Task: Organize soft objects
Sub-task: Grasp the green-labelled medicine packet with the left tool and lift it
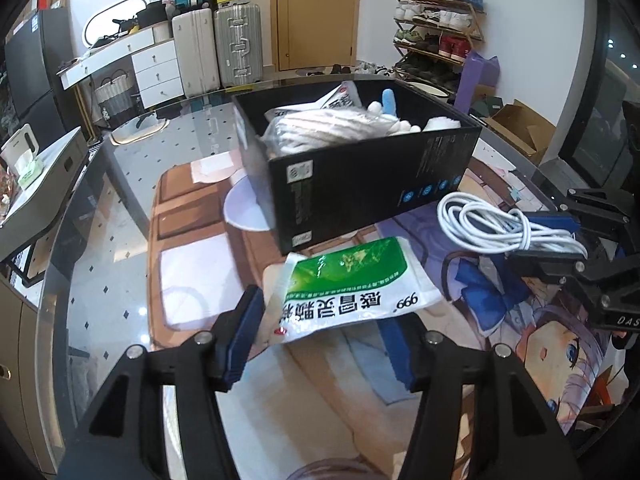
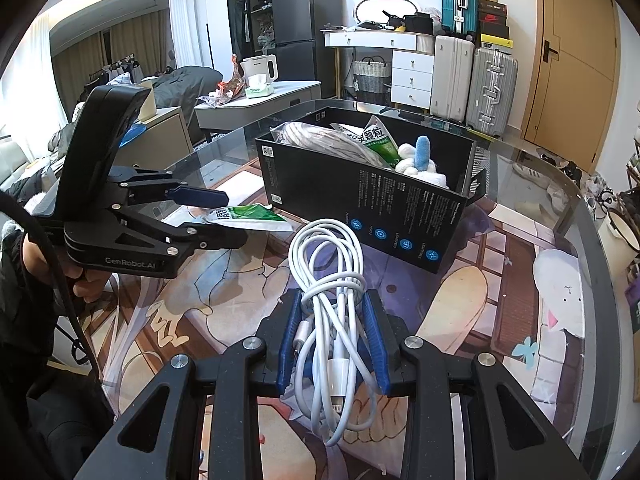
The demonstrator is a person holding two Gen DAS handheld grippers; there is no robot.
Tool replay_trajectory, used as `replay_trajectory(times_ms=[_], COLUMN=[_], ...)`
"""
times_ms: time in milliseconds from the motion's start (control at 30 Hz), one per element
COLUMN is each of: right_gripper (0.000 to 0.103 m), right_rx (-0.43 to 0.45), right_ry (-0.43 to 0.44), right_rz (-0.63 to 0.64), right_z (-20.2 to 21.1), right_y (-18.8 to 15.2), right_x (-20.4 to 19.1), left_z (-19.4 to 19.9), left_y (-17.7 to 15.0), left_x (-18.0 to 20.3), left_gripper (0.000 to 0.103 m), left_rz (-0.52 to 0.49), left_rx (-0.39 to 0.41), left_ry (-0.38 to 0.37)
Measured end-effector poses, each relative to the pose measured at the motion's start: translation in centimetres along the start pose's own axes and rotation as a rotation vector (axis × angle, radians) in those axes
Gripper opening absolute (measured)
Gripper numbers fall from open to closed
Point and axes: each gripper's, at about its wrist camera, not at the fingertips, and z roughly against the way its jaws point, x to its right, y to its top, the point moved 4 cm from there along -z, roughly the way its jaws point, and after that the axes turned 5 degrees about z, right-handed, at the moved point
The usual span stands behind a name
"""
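Note:
A green-and-white medicine pouch (image 1: 344, 292) lies on the printed mat in front of the black box (image 1: 360, 184). My left gripper (image 1: 324, 340) is open, its blue pads either side of the pouch's near edge; it also shows in the right wrist view (image 2: 230, 220) by the pouch (image 2: 248, 216). My right gripper (image 2: 332, 336) is shut on a coiled white cable (image 2: 332, 280), held above the mat near the box (image 2: 384, 208); the cable also shows in the left wrist view (image 1: 500, 224). The box holds a bagged rope bundle (image 1: 320, 128), another pouch and white and blue soft toys (image 2: 420, 160).
The round glass table (image 1: 112, 216) carries an anime-print mat (image 2: 460, 320). A side counter with a kettle (image 2: 260, 68) stands to the left. Suitcases (image 1: 236, 44), a dresser and a shoe rack (image 1: 436, 28) stand beyond the table.

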Motion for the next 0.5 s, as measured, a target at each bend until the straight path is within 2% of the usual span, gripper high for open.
replay_trajectory(times_ms=[200, 267, 367, 500], right_gripper=[0.031, 0.031, 0.031, 0.031], right_rx=[0.002, 0.002, 0.004, 0.001], right_ry=[-0.001, -0.002, -0.002, -0.001], right_rz=[-0.003, -0.006, -0.01, -0.016], right_z=[0.0, 0.0, 0.1, 0.0], right_y=[0.0, -0.1, -0.2, -0.3], right_x=[0.1, 0.3, 0.5, 0.6], left_z=[-0.5, -0.5, -0.4, 0.2], left_y=[1.0, 1.1, 1.1, 1.0], left_x=[0.7, 1.1, 1.7, 2.6], left_gripper=[0.058, 0.054, 0.031, 0.012], left_rz=[-0.027, -0.045, -0.087, -0.123], left_rx=[0.022, 0.033, 0.044, 0.057], left_ry=[-0.001, -0.011, -0.018, -0.058])
